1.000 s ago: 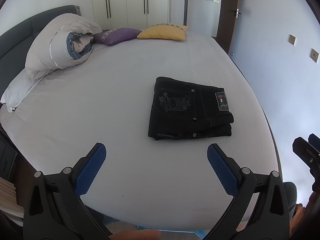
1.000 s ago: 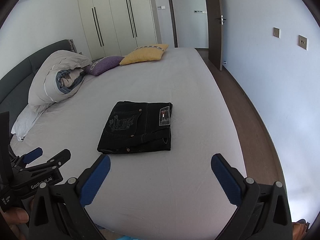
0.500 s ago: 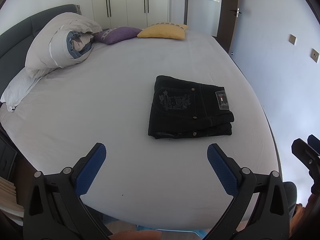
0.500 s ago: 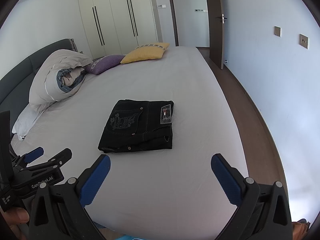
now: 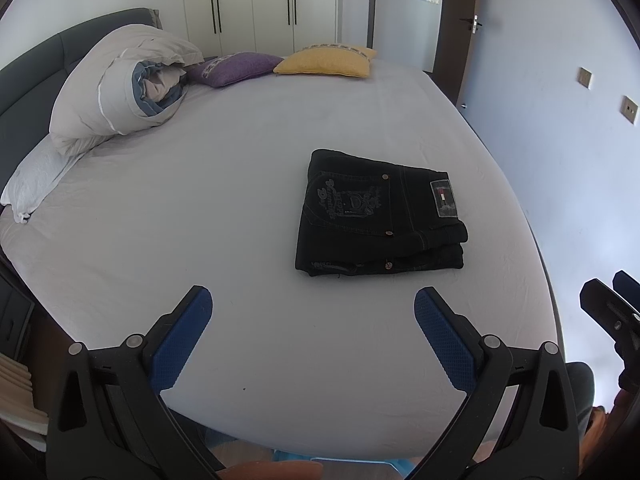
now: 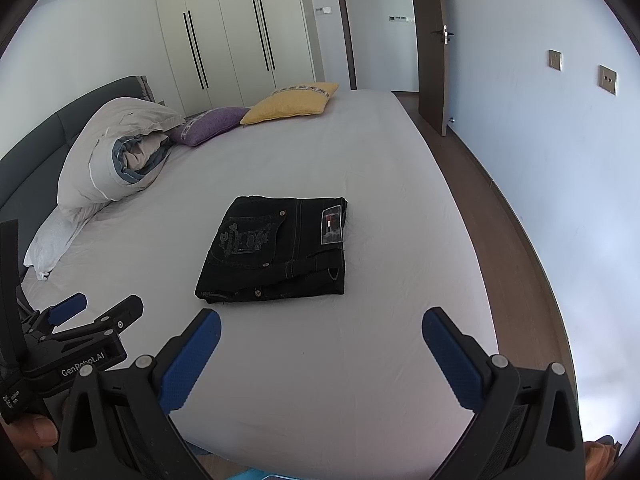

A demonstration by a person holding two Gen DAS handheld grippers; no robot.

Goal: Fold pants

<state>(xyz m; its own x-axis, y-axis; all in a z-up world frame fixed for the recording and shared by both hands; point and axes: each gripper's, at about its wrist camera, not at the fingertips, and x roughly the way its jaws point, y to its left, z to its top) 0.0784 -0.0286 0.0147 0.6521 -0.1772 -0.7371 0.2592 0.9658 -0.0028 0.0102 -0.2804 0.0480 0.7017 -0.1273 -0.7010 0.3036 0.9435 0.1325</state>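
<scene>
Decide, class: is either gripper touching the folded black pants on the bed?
Apart. In the right wrist view, bare sheet lies between the open right gripper and the pants; the left wrist view shows the same for the left gripper.

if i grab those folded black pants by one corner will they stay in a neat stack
Probably not. The black pants are soft denim in several loose layers, so lifting one corner would likely let the lower layers droop and unfold. They look thick, so fairly heavy for their size. Pushed along the bed sheet, they might slide but could bunch.

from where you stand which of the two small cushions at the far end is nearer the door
The yellow cushion; it lies on the door side of the purple cushion, which sits beside the rolled duvet.
</scene>
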